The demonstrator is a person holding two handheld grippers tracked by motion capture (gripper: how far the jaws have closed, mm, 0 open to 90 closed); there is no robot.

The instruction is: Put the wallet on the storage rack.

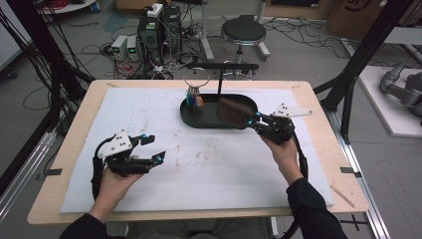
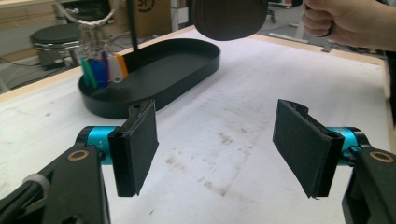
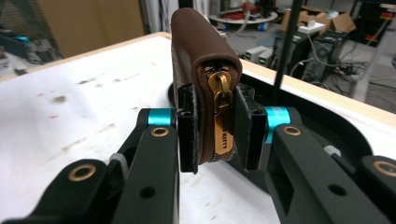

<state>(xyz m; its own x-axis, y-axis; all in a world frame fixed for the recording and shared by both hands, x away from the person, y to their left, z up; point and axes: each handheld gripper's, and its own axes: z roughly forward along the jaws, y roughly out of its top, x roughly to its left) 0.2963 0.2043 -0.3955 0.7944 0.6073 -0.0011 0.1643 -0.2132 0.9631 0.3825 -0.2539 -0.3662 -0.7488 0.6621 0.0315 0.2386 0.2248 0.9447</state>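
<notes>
Right gripper (image 3: 215, 135): your jaws clamp a brown zip pouch (image 3: 205, 70) from both sides, pads pressed flat on its leather, the brass zip pull hanging down between them.
Pouch position: in the high view you hold the pouch (image 1: 233, 112) above the right part of the black oval tray (image 1: 199, 122); whether its lower edge touches the tray floor you cannot tell from here, as the dark leather blends into the tray.
Left gripper (image 2: 215, 149): your jaws stand wide apart with nothing between the pads, just bare white mat behind them.
Left gripper position: in the high view it (image 1: 149, 148) hovers over the left half of the white mat (image 1: 209, 164), well apart from the tray.
Tray contents: a bunch of coloured key tags (image 2: 105, 70) hangs from a ring at the tray's left end, beside a thin black upright post (image 1: 219, 82).
Table: the mat covers most of the wooden tabletop (image 1: 64, 149); faint brownish marks show on the mat near its middle.
Your right hand (image 2: 343, 21): seen from the left gripper view, it is closed around the gripper handle, with the pouch (image 2: 231, 18) held out in front.
</notes>
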